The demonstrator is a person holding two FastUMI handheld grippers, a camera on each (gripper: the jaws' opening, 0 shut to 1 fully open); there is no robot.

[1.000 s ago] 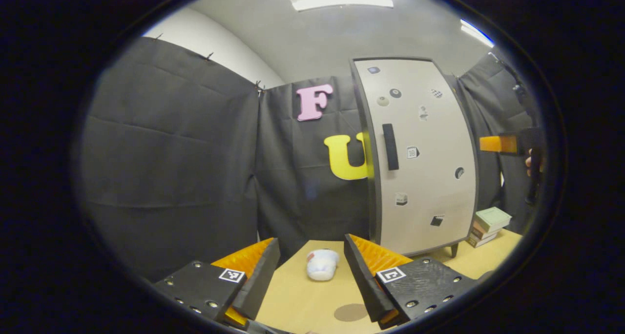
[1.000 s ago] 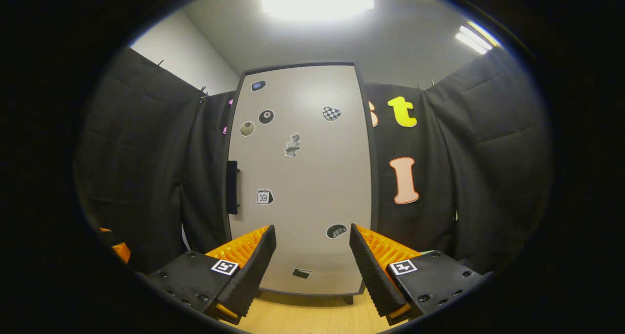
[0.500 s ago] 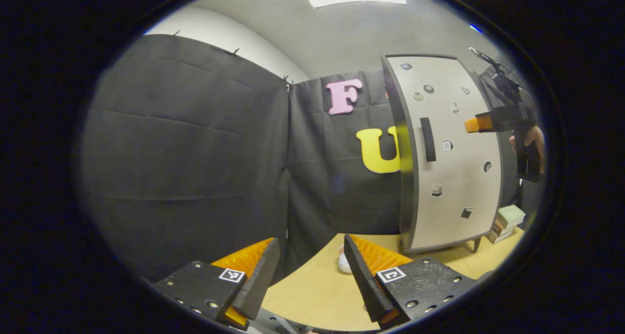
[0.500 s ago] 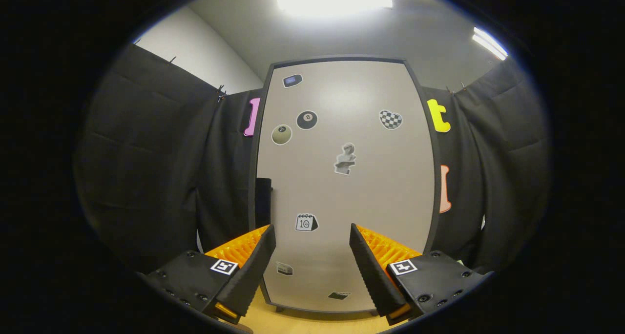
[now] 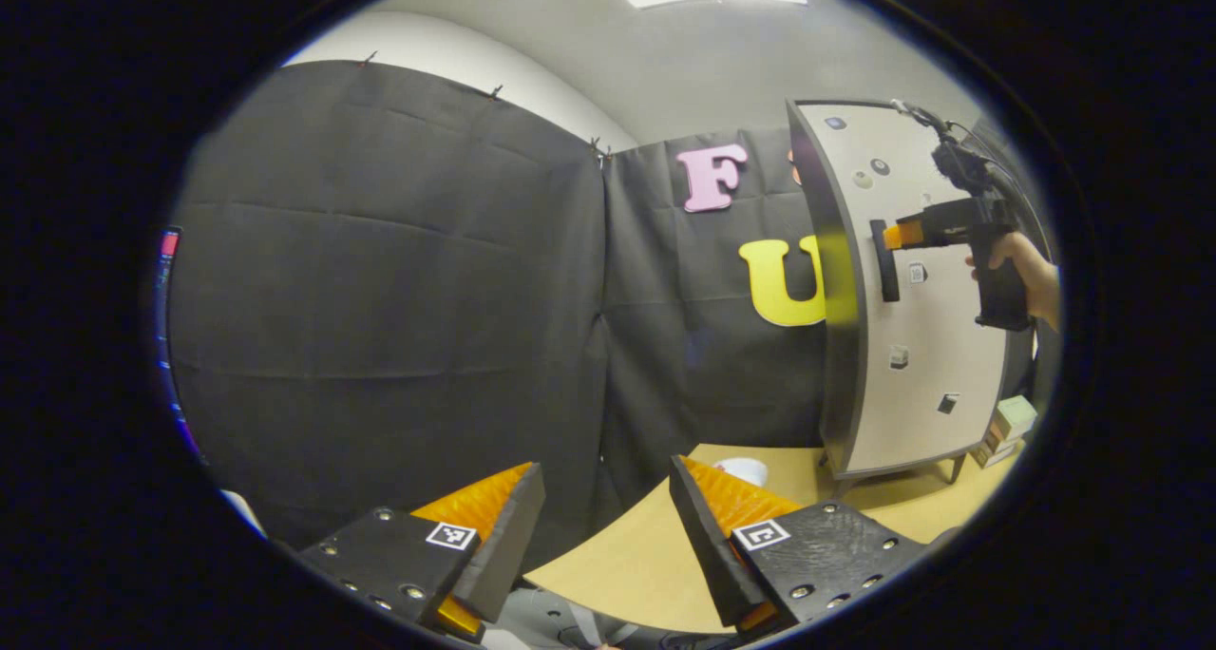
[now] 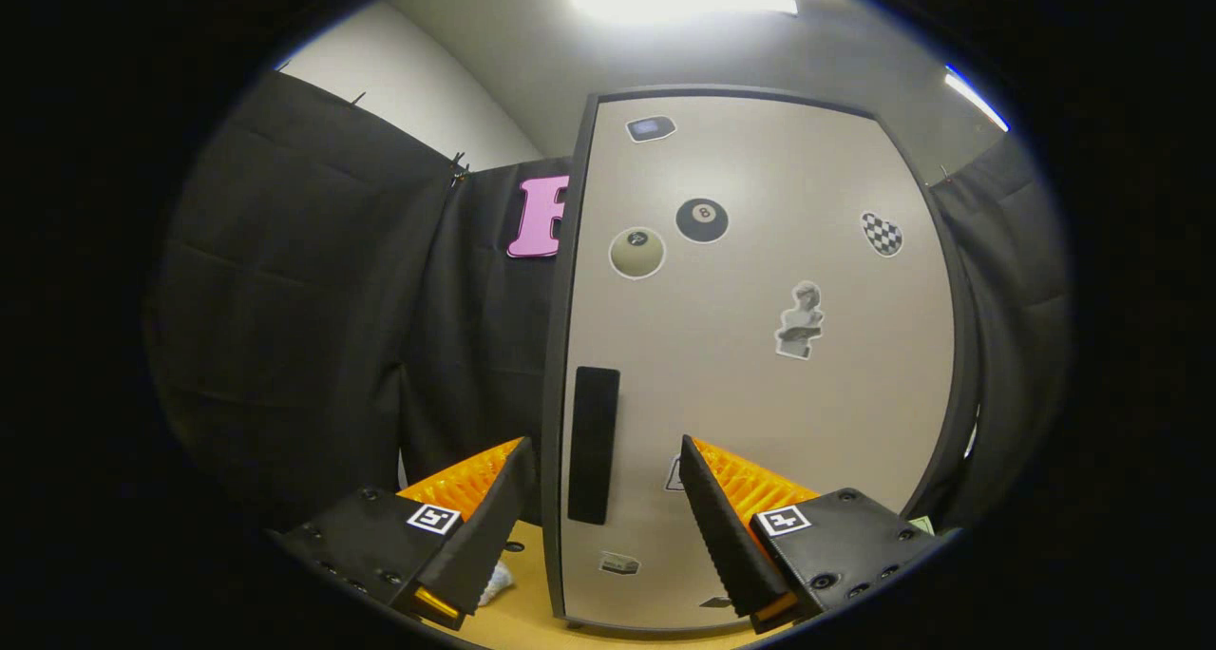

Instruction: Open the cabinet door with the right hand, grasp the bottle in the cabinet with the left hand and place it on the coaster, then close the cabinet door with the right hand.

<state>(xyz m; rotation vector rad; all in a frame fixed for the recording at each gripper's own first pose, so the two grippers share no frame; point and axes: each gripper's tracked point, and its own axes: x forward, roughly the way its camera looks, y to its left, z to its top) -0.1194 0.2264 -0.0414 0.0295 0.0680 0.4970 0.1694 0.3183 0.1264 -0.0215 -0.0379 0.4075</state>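
Cabinet door (image 6: pixel 760 374) smooth, matte, shut, slim rectangular handle (image 6: pixel 593 444) between ridged fingers (image 6: pixel 736 526)

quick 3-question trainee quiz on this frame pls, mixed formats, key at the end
1. True or false: the cabinet door is shut.
2. Which tool is lined up with the door handle? A) right tool B) left tool C) both
3. Fill in: both tools' jaws are ____.

Key:
1. True. The door sits flush in its frame, and no bottle can be seen.
2. A. In the right gripper view the handle sits between its open fingers; the left gripper view shows it at the handle. The left tool is low over the table.
3. open
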